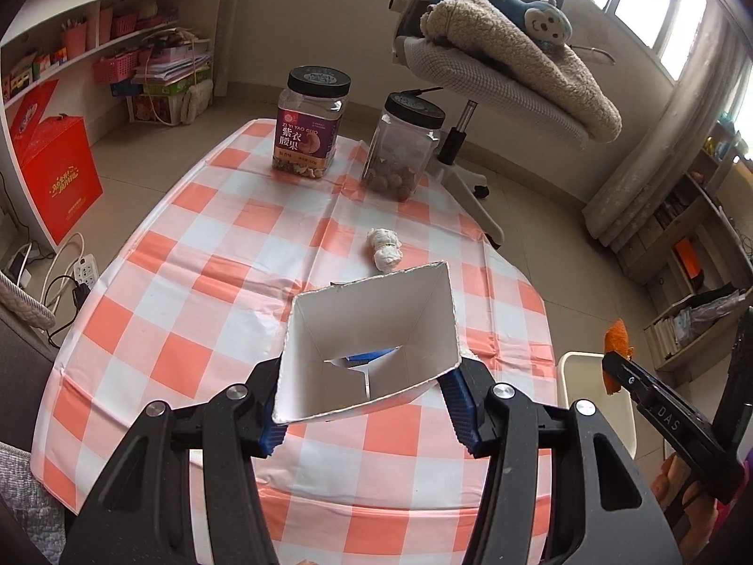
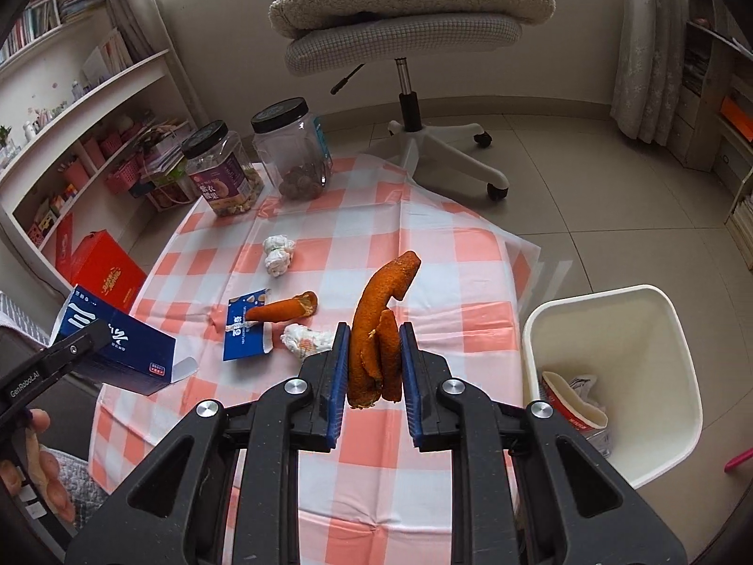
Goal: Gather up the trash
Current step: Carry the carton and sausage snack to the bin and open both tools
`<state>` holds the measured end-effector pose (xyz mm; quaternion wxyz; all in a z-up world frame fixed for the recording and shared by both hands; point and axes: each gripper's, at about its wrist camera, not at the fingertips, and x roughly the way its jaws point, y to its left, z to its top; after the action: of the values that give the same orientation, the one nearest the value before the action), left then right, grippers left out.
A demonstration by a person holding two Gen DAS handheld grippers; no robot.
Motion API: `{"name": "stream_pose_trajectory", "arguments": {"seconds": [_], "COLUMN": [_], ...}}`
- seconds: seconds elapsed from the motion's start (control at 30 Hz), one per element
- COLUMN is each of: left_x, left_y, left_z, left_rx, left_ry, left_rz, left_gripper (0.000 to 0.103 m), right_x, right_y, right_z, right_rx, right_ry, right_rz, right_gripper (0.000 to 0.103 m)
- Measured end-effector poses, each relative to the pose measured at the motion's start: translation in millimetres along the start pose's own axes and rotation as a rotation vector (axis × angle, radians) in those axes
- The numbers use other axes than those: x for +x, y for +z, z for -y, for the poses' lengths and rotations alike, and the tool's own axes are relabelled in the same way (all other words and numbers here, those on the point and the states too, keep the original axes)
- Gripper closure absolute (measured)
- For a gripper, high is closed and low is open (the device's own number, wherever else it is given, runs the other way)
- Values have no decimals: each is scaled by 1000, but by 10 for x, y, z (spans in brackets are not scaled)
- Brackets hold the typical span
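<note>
1. Trash already in white bin (image 2: 612,329): red paper cup (image 2: 572,402), crumpled wrapper.
2. Right gripper (image 2: 374,367) pinching orange peel (image 2: 376,325), raised just left of bin.
3. Left gripper (image 1: 367,405) clamping opened blue carton (image 1: 372,343), farther left of bin.
4. Left on tablecloth (image 2: 423,254): peel strip (image 2: 282,309), blue box scrap (image 2: 247,336), two tissue wads (image 2: 278,254).
</note>
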<state>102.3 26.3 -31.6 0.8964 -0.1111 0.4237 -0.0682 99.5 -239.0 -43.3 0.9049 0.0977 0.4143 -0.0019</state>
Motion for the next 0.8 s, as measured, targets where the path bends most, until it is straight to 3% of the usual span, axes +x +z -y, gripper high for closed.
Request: {"name": "stream_pose_trajectory", "arguments": {"seconds": [0.4, 0.67, 0.73, 0.8], "left_x": [66, 211, 242, 269], "left_y": [-94, -185, -203, -213], "left_z": [551, 987, 1114, 1251], "left_rx": [80, 135, 143, 152], "left_ry": [-36, -85, -110, -135], "left_rz": [22, 14, 11, 13], "left_gripper": [49, 49, 49, 49], "right_x": [-203, -342, -371, -409], "right_y": [-124, -161, -161, -164], "right_z": [792, 1270, 1372, 1463], "right_rx": [90, 181, 215, 245], "right_ry": [-198, -273, -279, -286], "right_rz": [14, 18, 22, 31], "right_gripper": [82, 77, 61, 53]}}
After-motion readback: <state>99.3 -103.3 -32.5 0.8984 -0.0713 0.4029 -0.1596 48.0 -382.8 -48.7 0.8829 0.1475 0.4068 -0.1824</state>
